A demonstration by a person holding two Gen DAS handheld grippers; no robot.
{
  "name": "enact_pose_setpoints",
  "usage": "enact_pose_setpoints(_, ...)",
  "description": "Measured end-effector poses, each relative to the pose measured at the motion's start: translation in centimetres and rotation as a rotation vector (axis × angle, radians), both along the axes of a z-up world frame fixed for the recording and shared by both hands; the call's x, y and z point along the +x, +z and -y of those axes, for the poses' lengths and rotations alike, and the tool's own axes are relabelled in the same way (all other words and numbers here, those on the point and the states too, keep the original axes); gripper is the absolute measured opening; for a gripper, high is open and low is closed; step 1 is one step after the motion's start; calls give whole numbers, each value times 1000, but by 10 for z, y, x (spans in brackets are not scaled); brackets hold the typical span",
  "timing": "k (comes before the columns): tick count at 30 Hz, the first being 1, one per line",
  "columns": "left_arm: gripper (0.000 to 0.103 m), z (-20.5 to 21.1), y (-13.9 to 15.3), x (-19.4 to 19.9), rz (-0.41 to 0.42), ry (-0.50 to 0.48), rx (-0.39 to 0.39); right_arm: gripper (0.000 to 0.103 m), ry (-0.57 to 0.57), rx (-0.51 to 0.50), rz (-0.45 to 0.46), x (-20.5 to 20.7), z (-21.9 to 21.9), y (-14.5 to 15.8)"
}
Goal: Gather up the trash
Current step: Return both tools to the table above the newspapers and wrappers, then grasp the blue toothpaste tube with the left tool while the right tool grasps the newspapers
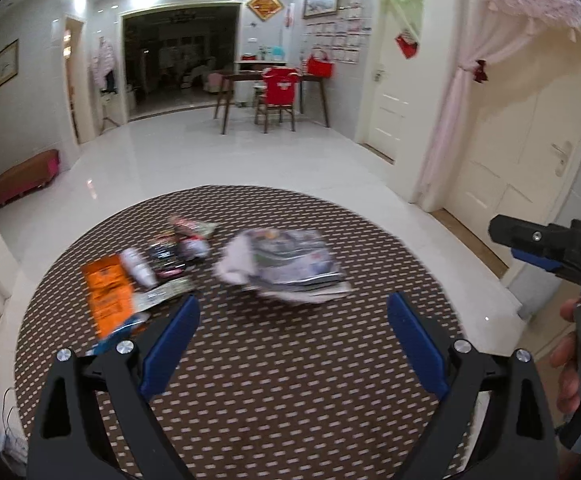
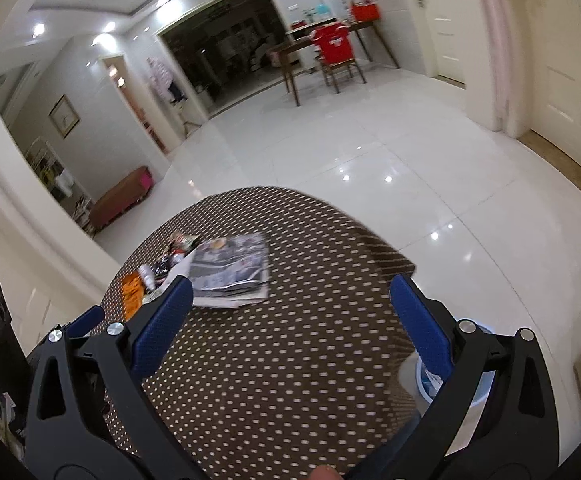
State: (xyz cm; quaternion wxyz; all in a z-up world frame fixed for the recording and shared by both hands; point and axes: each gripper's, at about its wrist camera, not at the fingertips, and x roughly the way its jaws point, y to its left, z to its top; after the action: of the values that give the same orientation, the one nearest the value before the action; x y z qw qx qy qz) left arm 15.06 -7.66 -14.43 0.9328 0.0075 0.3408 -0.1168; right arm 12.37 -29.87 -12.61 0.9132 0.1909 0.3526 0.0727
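A round table point(image 1: 290, 380) with a brown dotted cloth carries the trash. A crumpled newspaper point(image 1: 286, 264) lies near the middle. To its left are an orange wrapper point(image 1: 106, 292), a small white cup point(image 1: 138, 266) on its side, dark snack wrappers point(image 1: 166, 260) and a crumpled packet point(image 1: 190, 230). My left gripper point(image 1: 292, 308) hovers open just short of the newspaper, holding nothing. My right gripper point(image 2: 290, 286) is also open and empty above the table point(image 2: 290, 360), with the newspaper point(image 2: 230, 272) by its left fingertip. The orange wrapper point(image 2: 132, 288) and the cup point(image 2: 146, 272) show beyond it.
The right gripper point(image 1: 506, 236) and the hand point(image 1: 574, 360) holding it sit at the right edge of the left wrist view. A blue-rimmed bucket point(image 2: 430, 386) stands on the white tiled floor right of the table. A dining table with a red-covered chair point(image 1: 278, 92) stands far back.
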Motion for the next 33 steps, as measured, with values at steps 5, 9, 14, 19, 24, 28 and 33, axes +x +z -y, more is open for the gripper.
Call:
enact_pose_setpoints(5, 93, -47, -10, -3, -3, 72, 0, 97, 69, -41, -11, 12, -38, -3)
enact_pose_setpoints(9, 93, -86, -21, 1, -18, 136, 14, 97, 113, -62, -23, 16, -59, -10)
enact_pose_setpoints(14, 93, -123, -42, 15, -62, 193, 48, 97, 177, -79, -47, 23, -87, -19)
enact_pose_setpoints(19, 79, -145, -70, 37, -129, 184, 88, 97, 232, -92, -72, 30, -109, -29)
enact_pose_setpoints(24, 56, -149, -88, 56, -192, 139, 106, 97, 277, -125, -98, 38, -131, -43)
enact_pose_setpoints(28, 18, -146, -87, 57, -187, 112, 118, 97, 294, -176, -112, 49, -144, -54)
enact_pose_setpoints(33, 10, -155, -85, 47, -206, 129, 50, 97, 302, -278, -134, 75, -159, -72)
